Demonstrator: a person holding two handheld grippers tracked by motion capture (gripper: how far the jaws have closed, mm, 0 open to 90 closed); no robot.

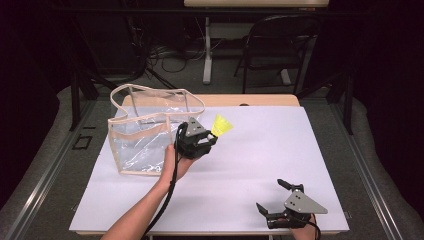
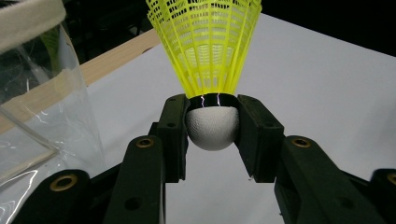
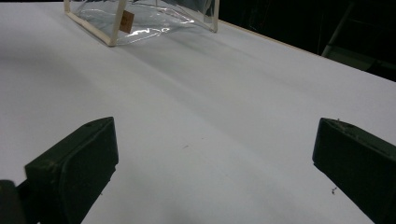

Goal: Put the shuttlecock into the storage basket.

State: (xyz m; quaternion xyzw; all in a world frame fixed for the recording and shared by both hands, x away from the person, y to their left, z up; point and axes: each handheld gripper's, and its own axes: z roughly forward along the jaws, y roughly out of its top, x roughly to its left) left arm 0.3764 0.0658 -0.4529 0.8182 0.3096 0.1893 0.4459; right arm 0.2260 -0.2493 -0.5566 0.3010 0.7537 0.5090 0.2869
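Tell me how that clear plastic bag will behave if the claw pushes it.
The clear plastic bag with beige trim is probably floppy: its walls look thin and crinkled, its rim wavy. It looks empty, so likely light and apt to slide on the smooth white table rather than tip.

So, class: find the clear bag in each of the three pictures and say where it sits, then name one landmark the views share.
High view: clear bag stands left of centre, beside the left gripper.
Left gripper view: bag along the left edge.
Right gripper view: bag at top, left of centre.
Shared landmark: the white table top.
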